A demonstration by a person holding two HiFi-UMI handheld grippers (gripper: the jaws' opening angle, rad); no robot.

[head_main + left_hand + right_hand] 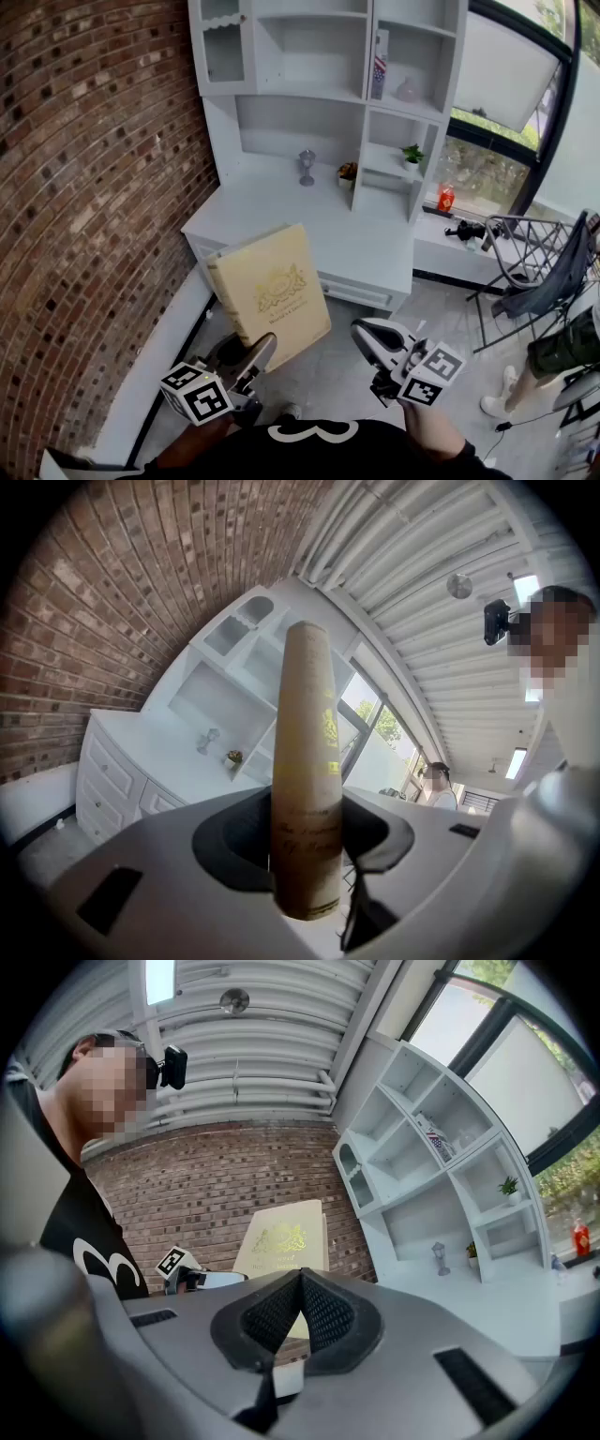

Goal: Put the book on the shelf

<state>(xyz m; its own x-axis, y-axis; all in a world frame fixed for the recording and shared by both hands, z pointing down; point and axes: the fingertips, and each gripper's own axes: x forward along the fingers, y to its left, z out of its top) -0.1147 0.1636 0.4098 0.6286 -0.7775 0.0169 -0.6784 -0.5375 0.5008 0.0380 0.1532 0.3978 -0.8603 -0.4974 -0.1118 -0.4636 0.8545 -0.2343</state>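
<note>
The left gripper (pixel 255 358) has its fingers clamped on the bottom edge of the book (pixel 274 289). The book stands nearly upright in the air, long axis vertical, short of the white surface (pixel 281 208). To its right, the right gripper (pixel 375 345) is empty, fingers together. The shelf (pixel 300 127) lies ahead of and above the book, so the left hand likely carries it forward and up.

A brick wall (pixel 84 187) is running left of my left gripper (pixel 258 354); a white shelf (pixel 309 117) is standing ahead, windows (pixel 487 161) letting daylight in beyond my right gripper (pixel 370 339).
</note>
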